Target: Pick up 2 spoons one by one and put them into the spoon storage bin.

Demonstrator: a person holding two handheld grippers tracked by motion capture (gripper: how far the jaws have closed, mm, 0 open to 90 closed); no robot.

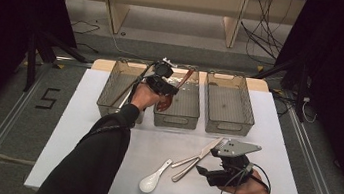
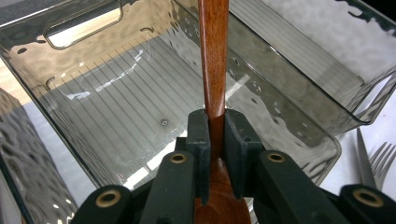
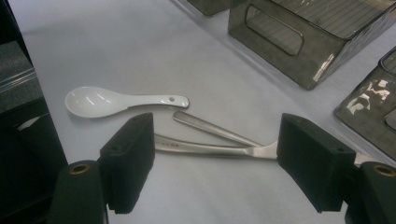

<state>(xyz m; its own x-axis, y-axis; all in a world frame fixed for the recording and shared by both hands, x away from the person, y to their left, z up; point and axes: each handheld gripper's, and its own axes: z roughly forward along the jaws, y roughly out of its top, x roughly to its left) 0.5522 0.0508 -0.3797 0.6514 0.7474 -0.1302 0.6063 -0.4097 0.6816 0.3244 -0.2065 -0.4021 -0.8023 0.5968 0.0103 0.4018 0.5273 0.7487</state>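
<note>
My left gripper (image 1: 163, 81) is shut on a brown wooden spoon (image 1: 165, 102) and holds it over the middle grey bin (image 1: 176, 115). In the left gripper view the spoon's handle (image 2: 214, 56) runs up from between the jaws of the left gripper (image 2: 216, 135), above the bin's ribbed floor (image 2: 116, 116). My right gripper (image 1: 202, 171) rests low near the table's front right, open. In the right gripper view the right gripper (image 3: 217, 156) has its jaws wide apart on either side of a steel knife and fork (image 3: 210, 140), which lie crossed on the table. A white ceramic spoon (image 3: 116, 100) lies just beyond them.
Three grey plastic bins stand in a row at the back of the white table (image 1: 79, 135): a left bin (image 1: 110, 94), the middle one and a right bin (image 1: 229, 104). The white spoon (image 1: 153, 178) lies near the front edge, left of the knife and fork (image 1: 197, 158).
</note>
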